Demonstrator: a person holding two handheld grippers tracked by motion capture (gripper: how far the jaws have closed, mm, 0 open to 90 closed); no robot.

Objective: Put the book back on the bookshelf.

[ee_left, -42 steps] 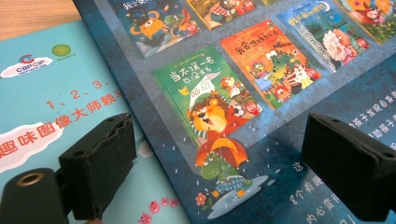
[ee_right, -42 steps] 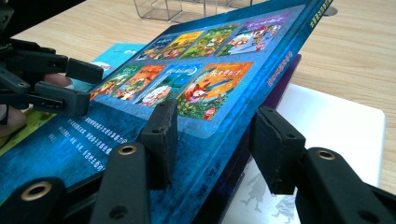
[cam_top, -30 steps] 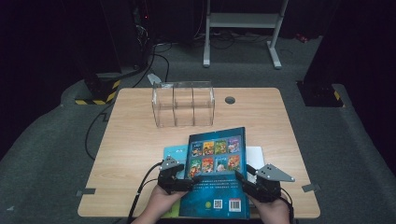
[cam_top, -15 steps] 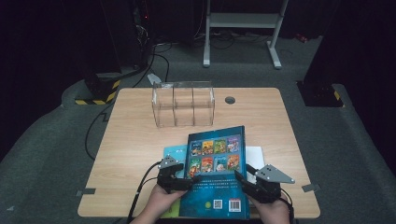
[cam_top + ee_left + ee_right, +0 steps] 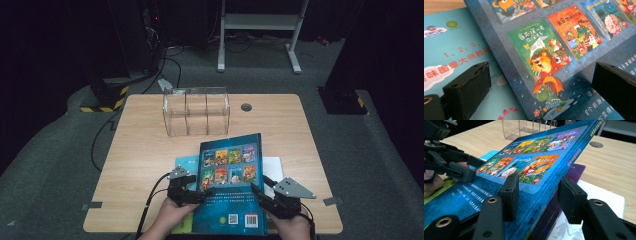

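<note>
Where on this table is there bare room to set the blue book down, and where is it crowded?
Bare wood lies left of the clear organizer, right of it around the grommet hole, and in the strip between it and the blue book. The near edge is crowded: stacked books, white sheet and both grippers.

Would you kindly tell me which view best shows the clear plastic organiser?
The high view: the clear organiser stands whole on the table, dividers visible. The right gripper view catches merely its lower edge behind the blue book.
</note>
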